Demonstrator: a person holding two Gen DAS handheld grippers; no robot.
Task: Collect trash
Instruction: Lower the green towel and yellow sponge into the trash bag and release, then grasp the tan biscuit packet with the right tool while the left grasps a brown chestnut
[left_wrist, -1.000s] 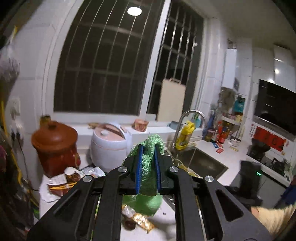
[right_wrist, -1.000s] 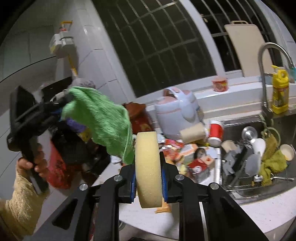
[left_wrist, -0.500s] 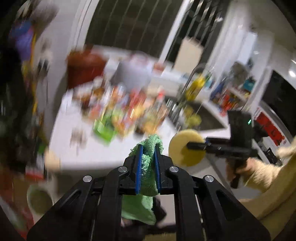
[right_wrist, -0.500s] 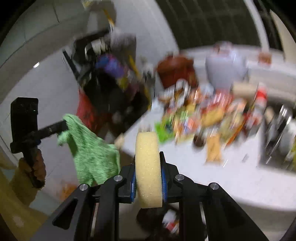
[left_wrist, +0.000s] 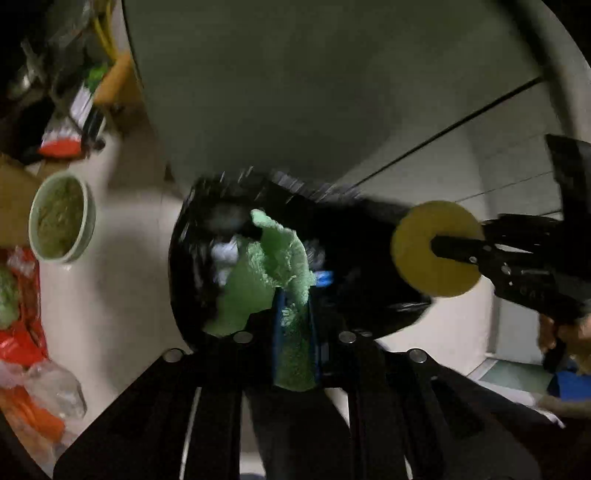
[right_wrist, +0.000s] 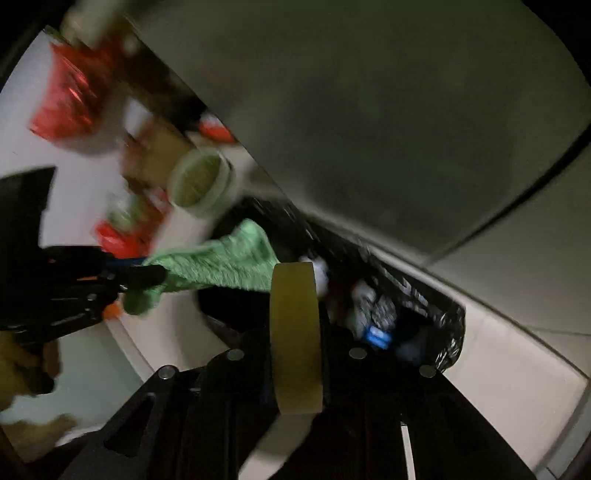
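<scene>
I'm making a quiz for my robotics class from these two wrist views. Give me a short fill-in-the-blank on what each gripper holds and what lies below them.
1. The left gripper is shut on a cloth whose colour is ____.
2. The right gripper is shut on a round ____ sponge.
3. Both grippers hang above a bin lined with a ____ bag.
4. On the floor beside the bin stands a pale green ____.

Missing words: green; yellow; black; bowl

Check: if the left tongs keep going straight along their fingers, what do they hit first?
Probably the black bin bag ahead; the green cloth held by the left tongs leads into its mouth. Depth unclear.
</scene>
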